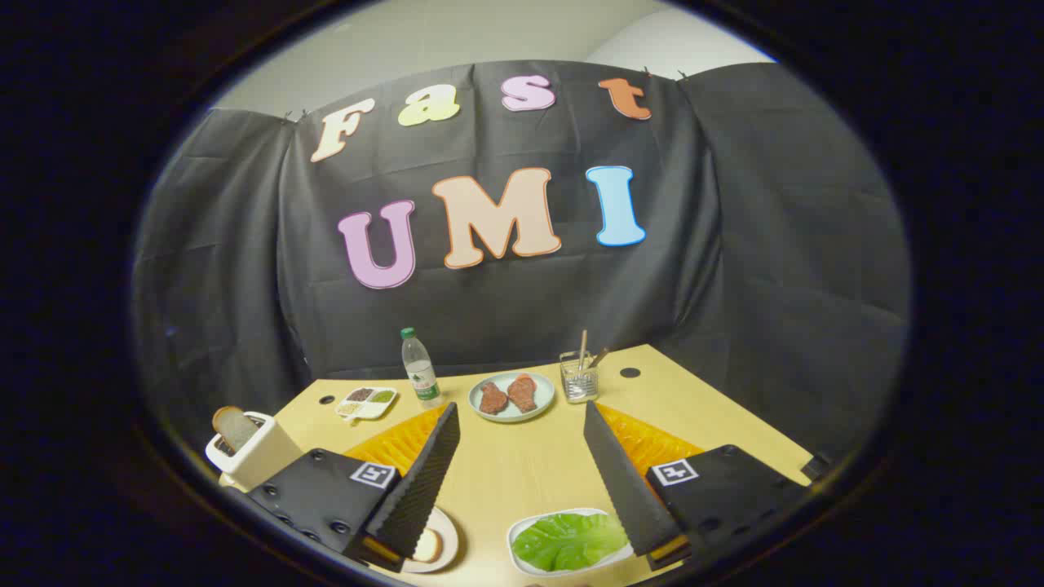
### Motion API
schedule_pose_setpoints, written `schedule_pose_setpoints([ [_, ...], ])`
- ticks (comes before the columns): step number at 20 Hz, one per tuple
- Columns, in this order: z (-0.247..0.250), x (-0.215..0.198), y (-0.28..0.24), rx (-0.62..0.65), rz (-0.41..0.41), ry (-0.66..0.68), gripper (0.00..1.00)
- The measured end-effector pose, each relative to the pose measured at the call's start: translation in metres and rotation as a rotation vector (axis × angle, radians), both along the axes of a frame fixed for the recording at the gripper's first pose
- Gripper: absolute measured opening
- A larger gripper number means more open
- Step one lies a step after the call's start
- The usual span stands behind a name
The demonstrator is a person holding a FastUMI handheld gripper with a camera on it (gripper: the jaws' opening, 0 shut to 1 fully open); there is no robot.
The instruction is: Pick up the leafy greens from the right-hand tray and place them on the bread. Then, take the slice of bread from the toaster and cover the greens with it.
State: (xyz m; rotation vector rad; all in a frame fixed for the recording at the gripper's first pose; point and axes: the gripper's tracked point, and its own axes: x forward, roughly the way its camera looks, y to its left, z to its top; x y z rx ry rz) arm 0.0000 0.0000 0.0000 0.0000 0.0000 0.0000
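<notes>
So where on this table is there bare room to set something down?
The tongs are open. Bare tabletop lies between them, bordered by the meat plate beyond and the greens tray nearer. The far edge is crowded: divided dish, bottle, glass.

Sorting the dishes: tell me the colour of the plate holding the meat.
Pale blue-grey plate, beyond the open gripper, in the gripper view.
</notes>
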Motion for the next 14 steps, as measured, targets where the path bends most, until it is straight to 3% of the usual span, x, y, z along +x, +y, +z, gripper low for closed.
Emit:
schedule_pose_setpoints([
  [14, -0.018, 0.000, -0.013, -0.039, 0.028, 0.075, 0.98],
])
